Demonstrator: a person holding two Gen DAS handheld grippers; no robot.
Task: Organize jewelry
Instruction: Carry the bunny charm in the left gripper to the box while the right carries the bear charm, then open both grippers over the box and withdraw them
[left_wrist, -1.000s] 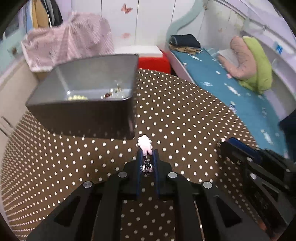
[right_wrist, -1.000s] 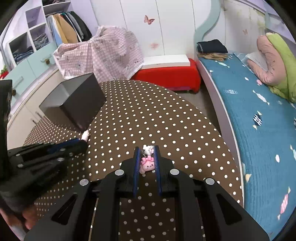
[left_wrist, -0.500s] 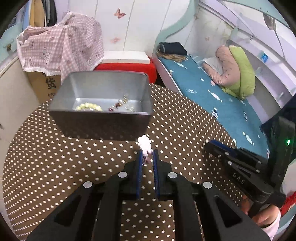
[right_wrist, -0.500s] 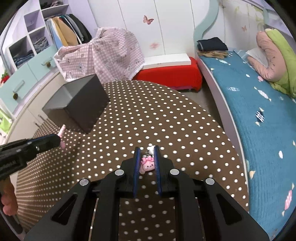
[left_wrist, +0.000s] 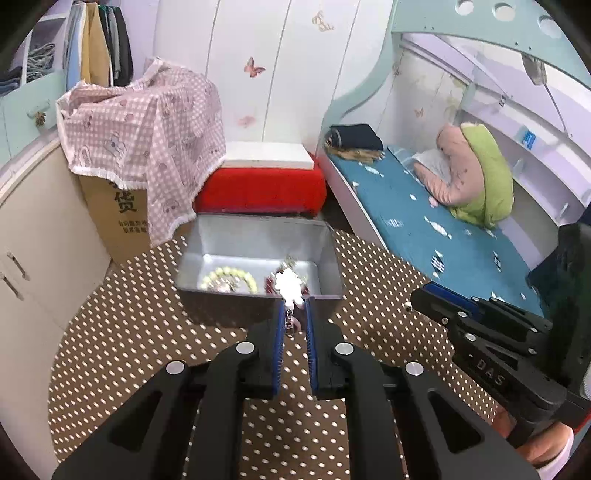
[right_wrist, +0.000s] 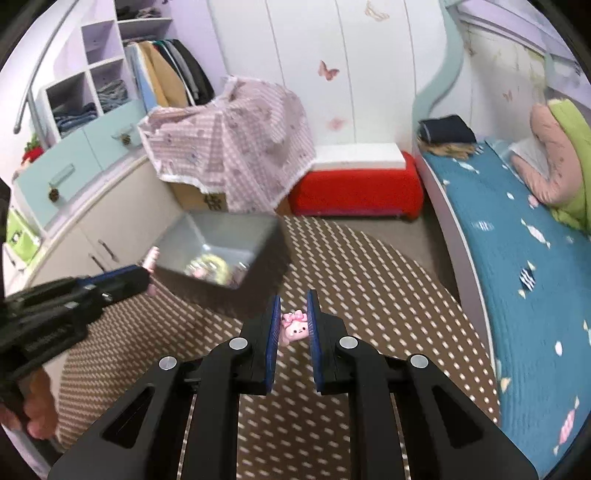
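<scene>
My left gripper (left_wrist: 293, 304) is shut on a white-pink charm (left_wrist: 290, 286) with a small metal clasp, held just before the near rim of the grey metal box (left_wrist: 325, 254). The box holds a pale bead bracelet (left_wrist: 229, 278) and other small jewelry. My right gripper (right_wrist: 291, 314) is shut on a pink bow-topped charm (right_wrist: 295, 328), held above the dotted tablecloth to the right of the box (right_wrist: 273, 240). The left gripper shows in the right wrist view (right_wrist: 142, 275), the right gripper in the left wrist view (left_wrist: 417, 299).
The round table has a brown white-dotted cloth (left_wrist: 129, 332). Behind it stand a cardboard box under a pink checked cloth (left_wrist: 147, 129), a red bench (left_wrist: 262, 184), and a bed with a blue cover (left_wrist: 443, 236) on the right. Cabinets (right_wrist: 92, 221) are at left.
Both grippers have risen and moved toward the box, each still holding its charm. The left charm now hangs at the box's near rim; the box's inside shows more.
</scene>
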